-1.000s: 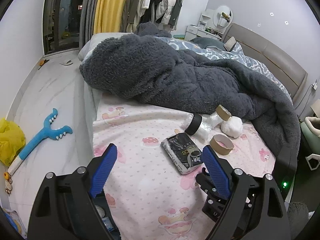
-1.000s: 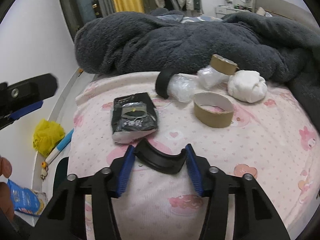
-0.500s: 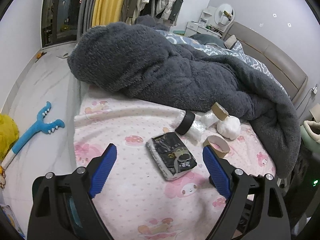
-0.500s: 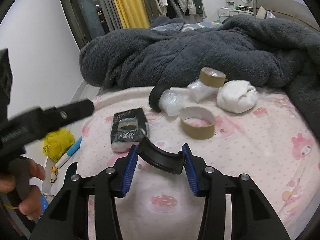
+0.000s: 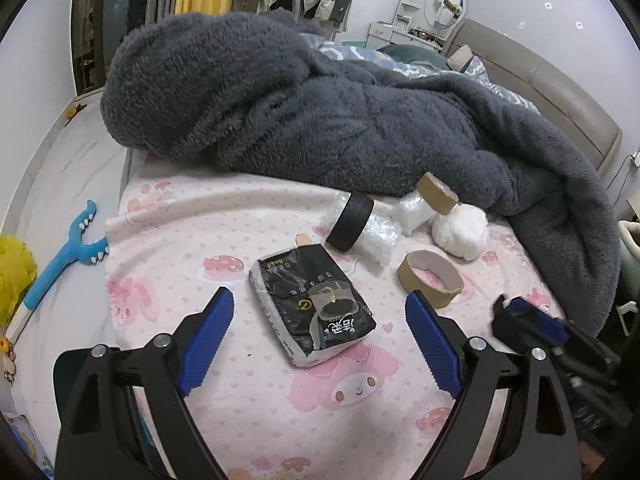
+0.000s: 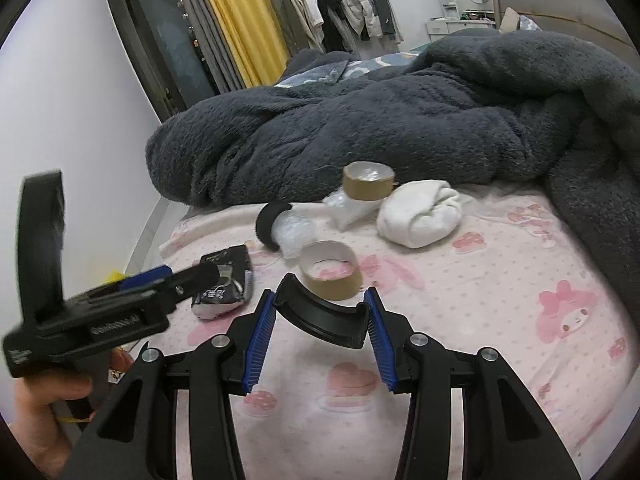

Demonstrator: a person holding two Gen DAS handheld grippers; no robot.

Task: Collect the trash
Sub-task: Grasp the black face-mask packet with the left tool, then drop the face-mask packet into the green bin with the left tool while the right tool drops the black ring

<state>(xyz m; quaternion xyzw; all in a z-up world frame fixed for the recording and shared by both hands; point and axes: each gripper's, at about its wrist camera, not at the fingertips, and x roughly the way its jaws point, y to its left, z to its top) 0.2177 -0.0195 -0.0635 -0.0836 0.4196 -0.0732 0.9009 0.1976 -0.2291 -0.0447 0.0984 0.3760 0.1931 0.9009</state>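
A black snack packet (image 5: 312, 304) lies on the pink patterned sheet (image 5: 224, 232), straight ahead of my left gripper (image 5: 318, 296), which stands wide open above it with nothing between its pads. My right gripper (image 6: 320, 296) is shut on a curved black plastic piece (image 6: 324, 322), held above the sheet. Beyond lie an empty cardboard tape ring (image 6: 330, 270), a black ring stuffed with clear plastic wrap (image 5: 352, 222), a second cardboard ring on crumpled plastic (image 5: 438, 194) and a white wad (image 5: 460, 228). The right wrist view shows the left gripper (image 6: 176, 278) over the packet (image 6: 224, 280).
A thick dark grey fleece blanket (image 5: 320, 112) is heaped across the bed behind the trash. The bed's edge drops at the left to a pale floor with a blue toy (image 5: 68, 256) and a yellow bundle (image 5: 12, 272). A hand (image 6: 44, 412) holds the left gripper's handle.
The left gripper has moved in over the bed and lower, bringing the black packet between its open fingers. The right gripper has risen and drawn back with the black piece.
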